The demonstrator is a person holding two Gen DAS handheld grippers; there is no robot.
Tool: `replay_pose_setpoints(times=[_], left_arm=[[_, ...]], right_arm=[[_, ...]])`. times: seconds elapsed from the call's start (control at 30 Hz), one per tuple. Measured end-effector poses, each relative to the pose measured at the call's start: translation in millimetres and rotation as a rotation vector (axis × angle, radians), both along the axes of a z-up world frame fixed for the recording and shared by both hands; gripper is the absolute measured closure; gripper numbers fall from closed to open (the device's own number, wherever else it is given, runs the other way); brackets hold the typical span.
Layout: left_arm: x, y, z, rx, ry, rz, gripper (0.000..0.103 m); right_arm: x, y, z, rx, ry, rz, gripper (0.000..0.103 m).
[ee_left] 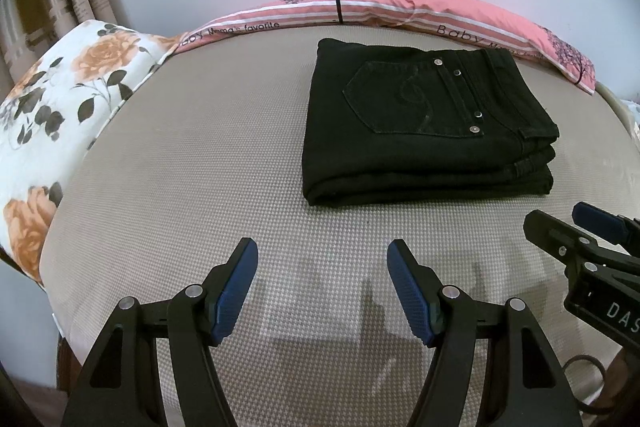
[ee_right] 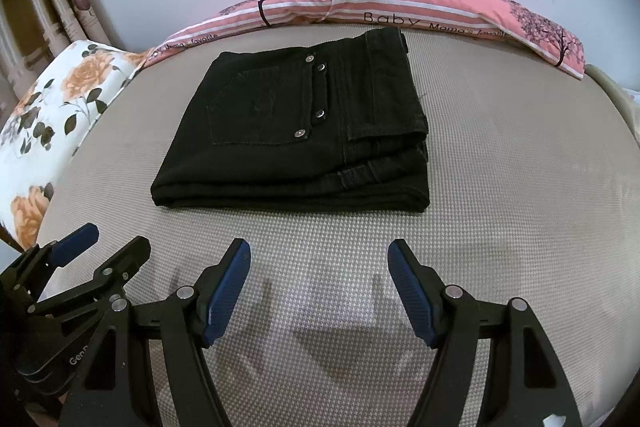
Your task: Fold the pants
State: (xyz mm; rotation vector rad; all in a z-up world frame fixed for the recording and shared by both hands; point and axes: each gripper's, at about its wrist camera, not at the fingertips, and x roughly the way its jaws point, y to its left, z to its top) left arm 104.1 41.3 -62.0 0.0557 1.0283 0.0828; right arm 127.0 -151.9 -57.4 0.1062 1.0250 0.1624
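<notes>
From my seat the pants (ee_left: 428, 125) look folded already: a compact black stack, back pocket up, lying on the grey mattress (ee_left: 192, 163) toward its far side, just short of the pink pillow (ee_left: 400, 7) along the wall; in the right wrist view the same stack (ee_right: 292, 131) sits ahead and a little left. I judge the job close to done, so the risks come from touching it again; a gripper catching only the top layer would peel the stack open; a push against the near folded edge would slide it toward the pillow or skew the layers, since the waistband end at the right already shows several loose edges; the stiff denim could also spring back if squeezed and let go.

My left gripper (ee_left: 322, 283) is spread wide with nothing between its blue pads, tilted down at bare mattress well short of the pants; my right gripper (ee_right: 320, 283) is spread the same way, also empty, aimed down at the mattress just before the near fold; the two sit close side by side, each showing at the edge of the other's view, neither touching the cloth.
</notes>
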Motion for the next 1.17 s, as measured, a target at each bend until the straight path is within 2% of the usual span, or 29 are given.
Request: replay_pose_setpoints(times=[1.17], left_arm=[[0.6, -1.5, -7.1, 0.002, 0.012, -0.024, 0.035]], right_arm=[[1.5, -3.4, -5.6, 0.007, 0.028, -0.018, 0.034]])
